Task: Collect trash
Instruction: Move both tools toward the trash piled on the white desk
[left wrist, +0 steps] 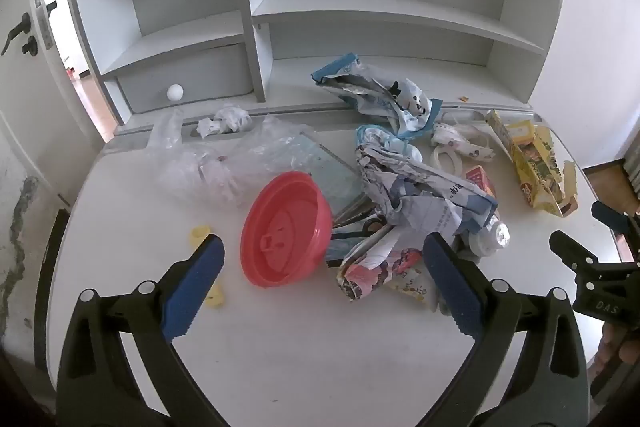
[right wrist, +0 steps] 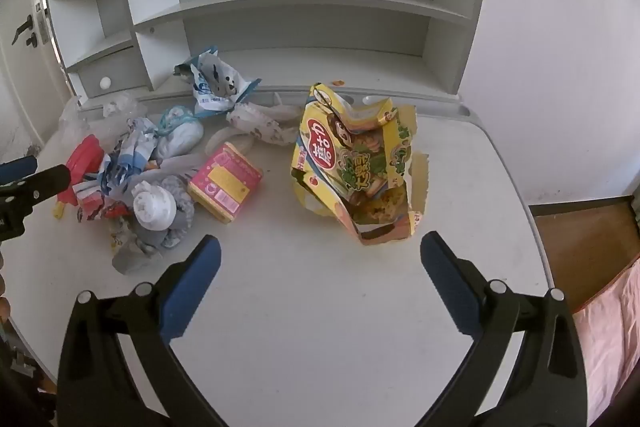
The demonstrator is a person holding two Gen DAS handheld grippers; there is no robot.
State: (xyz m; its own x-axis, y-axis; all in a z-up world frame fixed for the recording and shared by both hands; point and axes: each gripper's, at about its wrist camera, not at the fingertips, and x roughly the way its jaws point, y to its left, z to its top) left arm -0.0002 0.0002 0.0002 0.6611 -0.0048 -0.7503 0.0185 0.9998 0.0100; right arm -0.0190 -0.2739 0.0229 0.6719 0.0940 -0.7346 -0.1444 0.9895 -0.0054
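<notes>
Up close in the left wrist view, the left gripper (left wrist: 322, 255) hangs over the white surface (left wrist: 300, 347) with its blue-padded fingers spread wide and nothing between them. Just ahead of it a red plastic lid (left wrist: 286, 229) is tilted up on its edge, leaning against a heap of crumpled printed paper (left wrist: 416, 191). A clear plastic bag (left wrist: 224, 163) lies to the left of the lid, a small crumpled white tissue (left wrist: 228, 121) sits behind the bag at the foot of the shelf unit (left wrist: 320, 7), and a torn yellow snack box (left wrist: 532, 167) rests well to the right, apart from the heap. A blue-and-white wrapper (left wrist: 384, 91) lies at the back edge, near the shelf unit. The right gripper (left wrist: 576, 231) shows at the far right edge, apparently parted. In the right wrist view, the right gripper (right wrist: 320, 251) is likewise wide open and holding nothing, poised above bare surface (right wrist: 320, 327). The yellow snack box (right wrist: 352, 163) stands torn and slumped just beyond its fingers, slightly right of centre. A pink and yellow carton (right wrist: 224, 183) lies to the left of it, touching the paper heap (right wrist: 132, 163), where a white ribbed bottle cap (right wrist: 154, 207) points toward the camera. The red lid (right wrist: 82, 159) peeks out at the heap's far left, beside the left gripper (right wrist: 34, 171).
</notes>
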